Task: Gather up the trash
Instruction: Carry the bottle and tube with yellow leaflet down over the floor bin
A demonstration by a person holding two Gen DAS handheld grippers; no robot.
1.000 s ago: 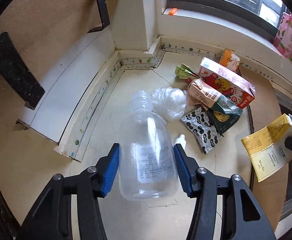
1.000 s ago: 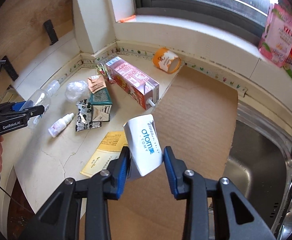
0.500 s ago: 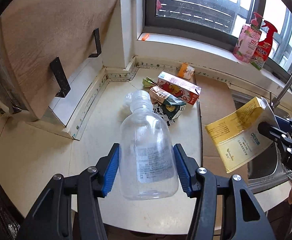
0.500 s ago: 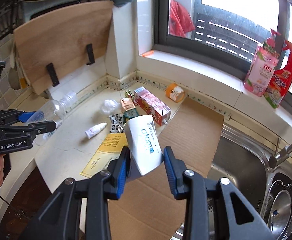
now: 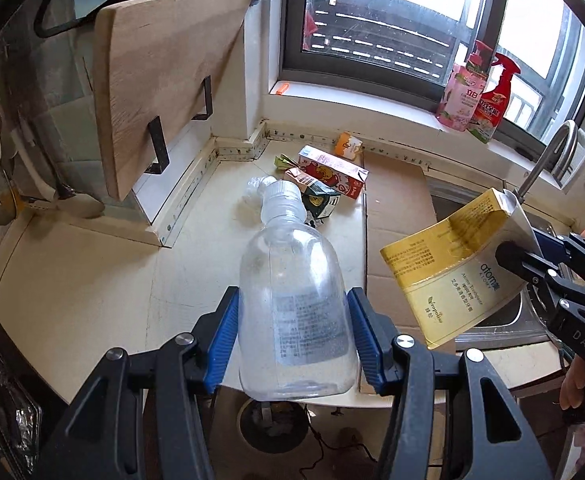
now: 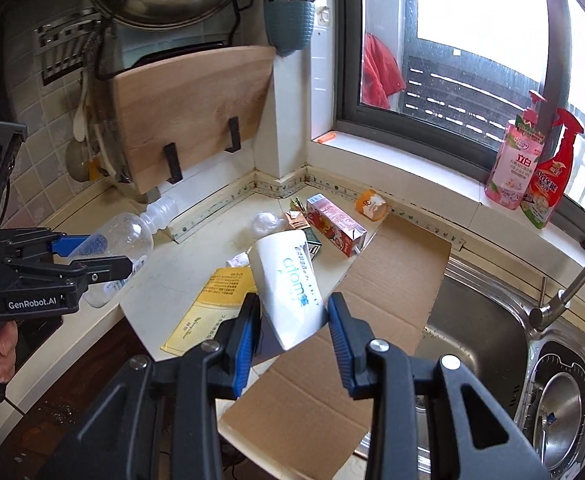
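Observation:
My left gripper [image 5: 292,308] is shut on a clear plastic bottle [image 5: 292,280] with a white cap, held in the air over the counter's front edge. It also shows at the left of the right wrist view as the left gripper [image 6: 104,256] with the bottle [image 6: 128,236]. My right gripper [image 6: 292,312] is shut on a flattened yellow and white toothpaste box [image 6: 288,276], whose yellow flap hangs below. In the left wrist view that box [image 5: 448,272] hangs at the right. More trash lies at the counter's back corner: a red juice carton [image 6: 334,224], an orange cup [image 6: 370,204], crumpled clear plastic [image 6: 266,222] and small packets [image 5: 318,200].
A cardboard sheet [image 6: 392,280] covers the counter next to the steel sink [image 6: 484,320] and tap [image 6: 572,288]. A wooden cutting board [image 6: 192,108] leans on the left wall. Two detergent bottles [image 6: 532,168] stand on the windowsill. A person's hand [image 6: 2,344] holds the left gripper.
Both grippers have risen and drawn back from the counter, each keeping its item. The trash pile looks smaller and farther, and the window, cutting board and sink have come into view.

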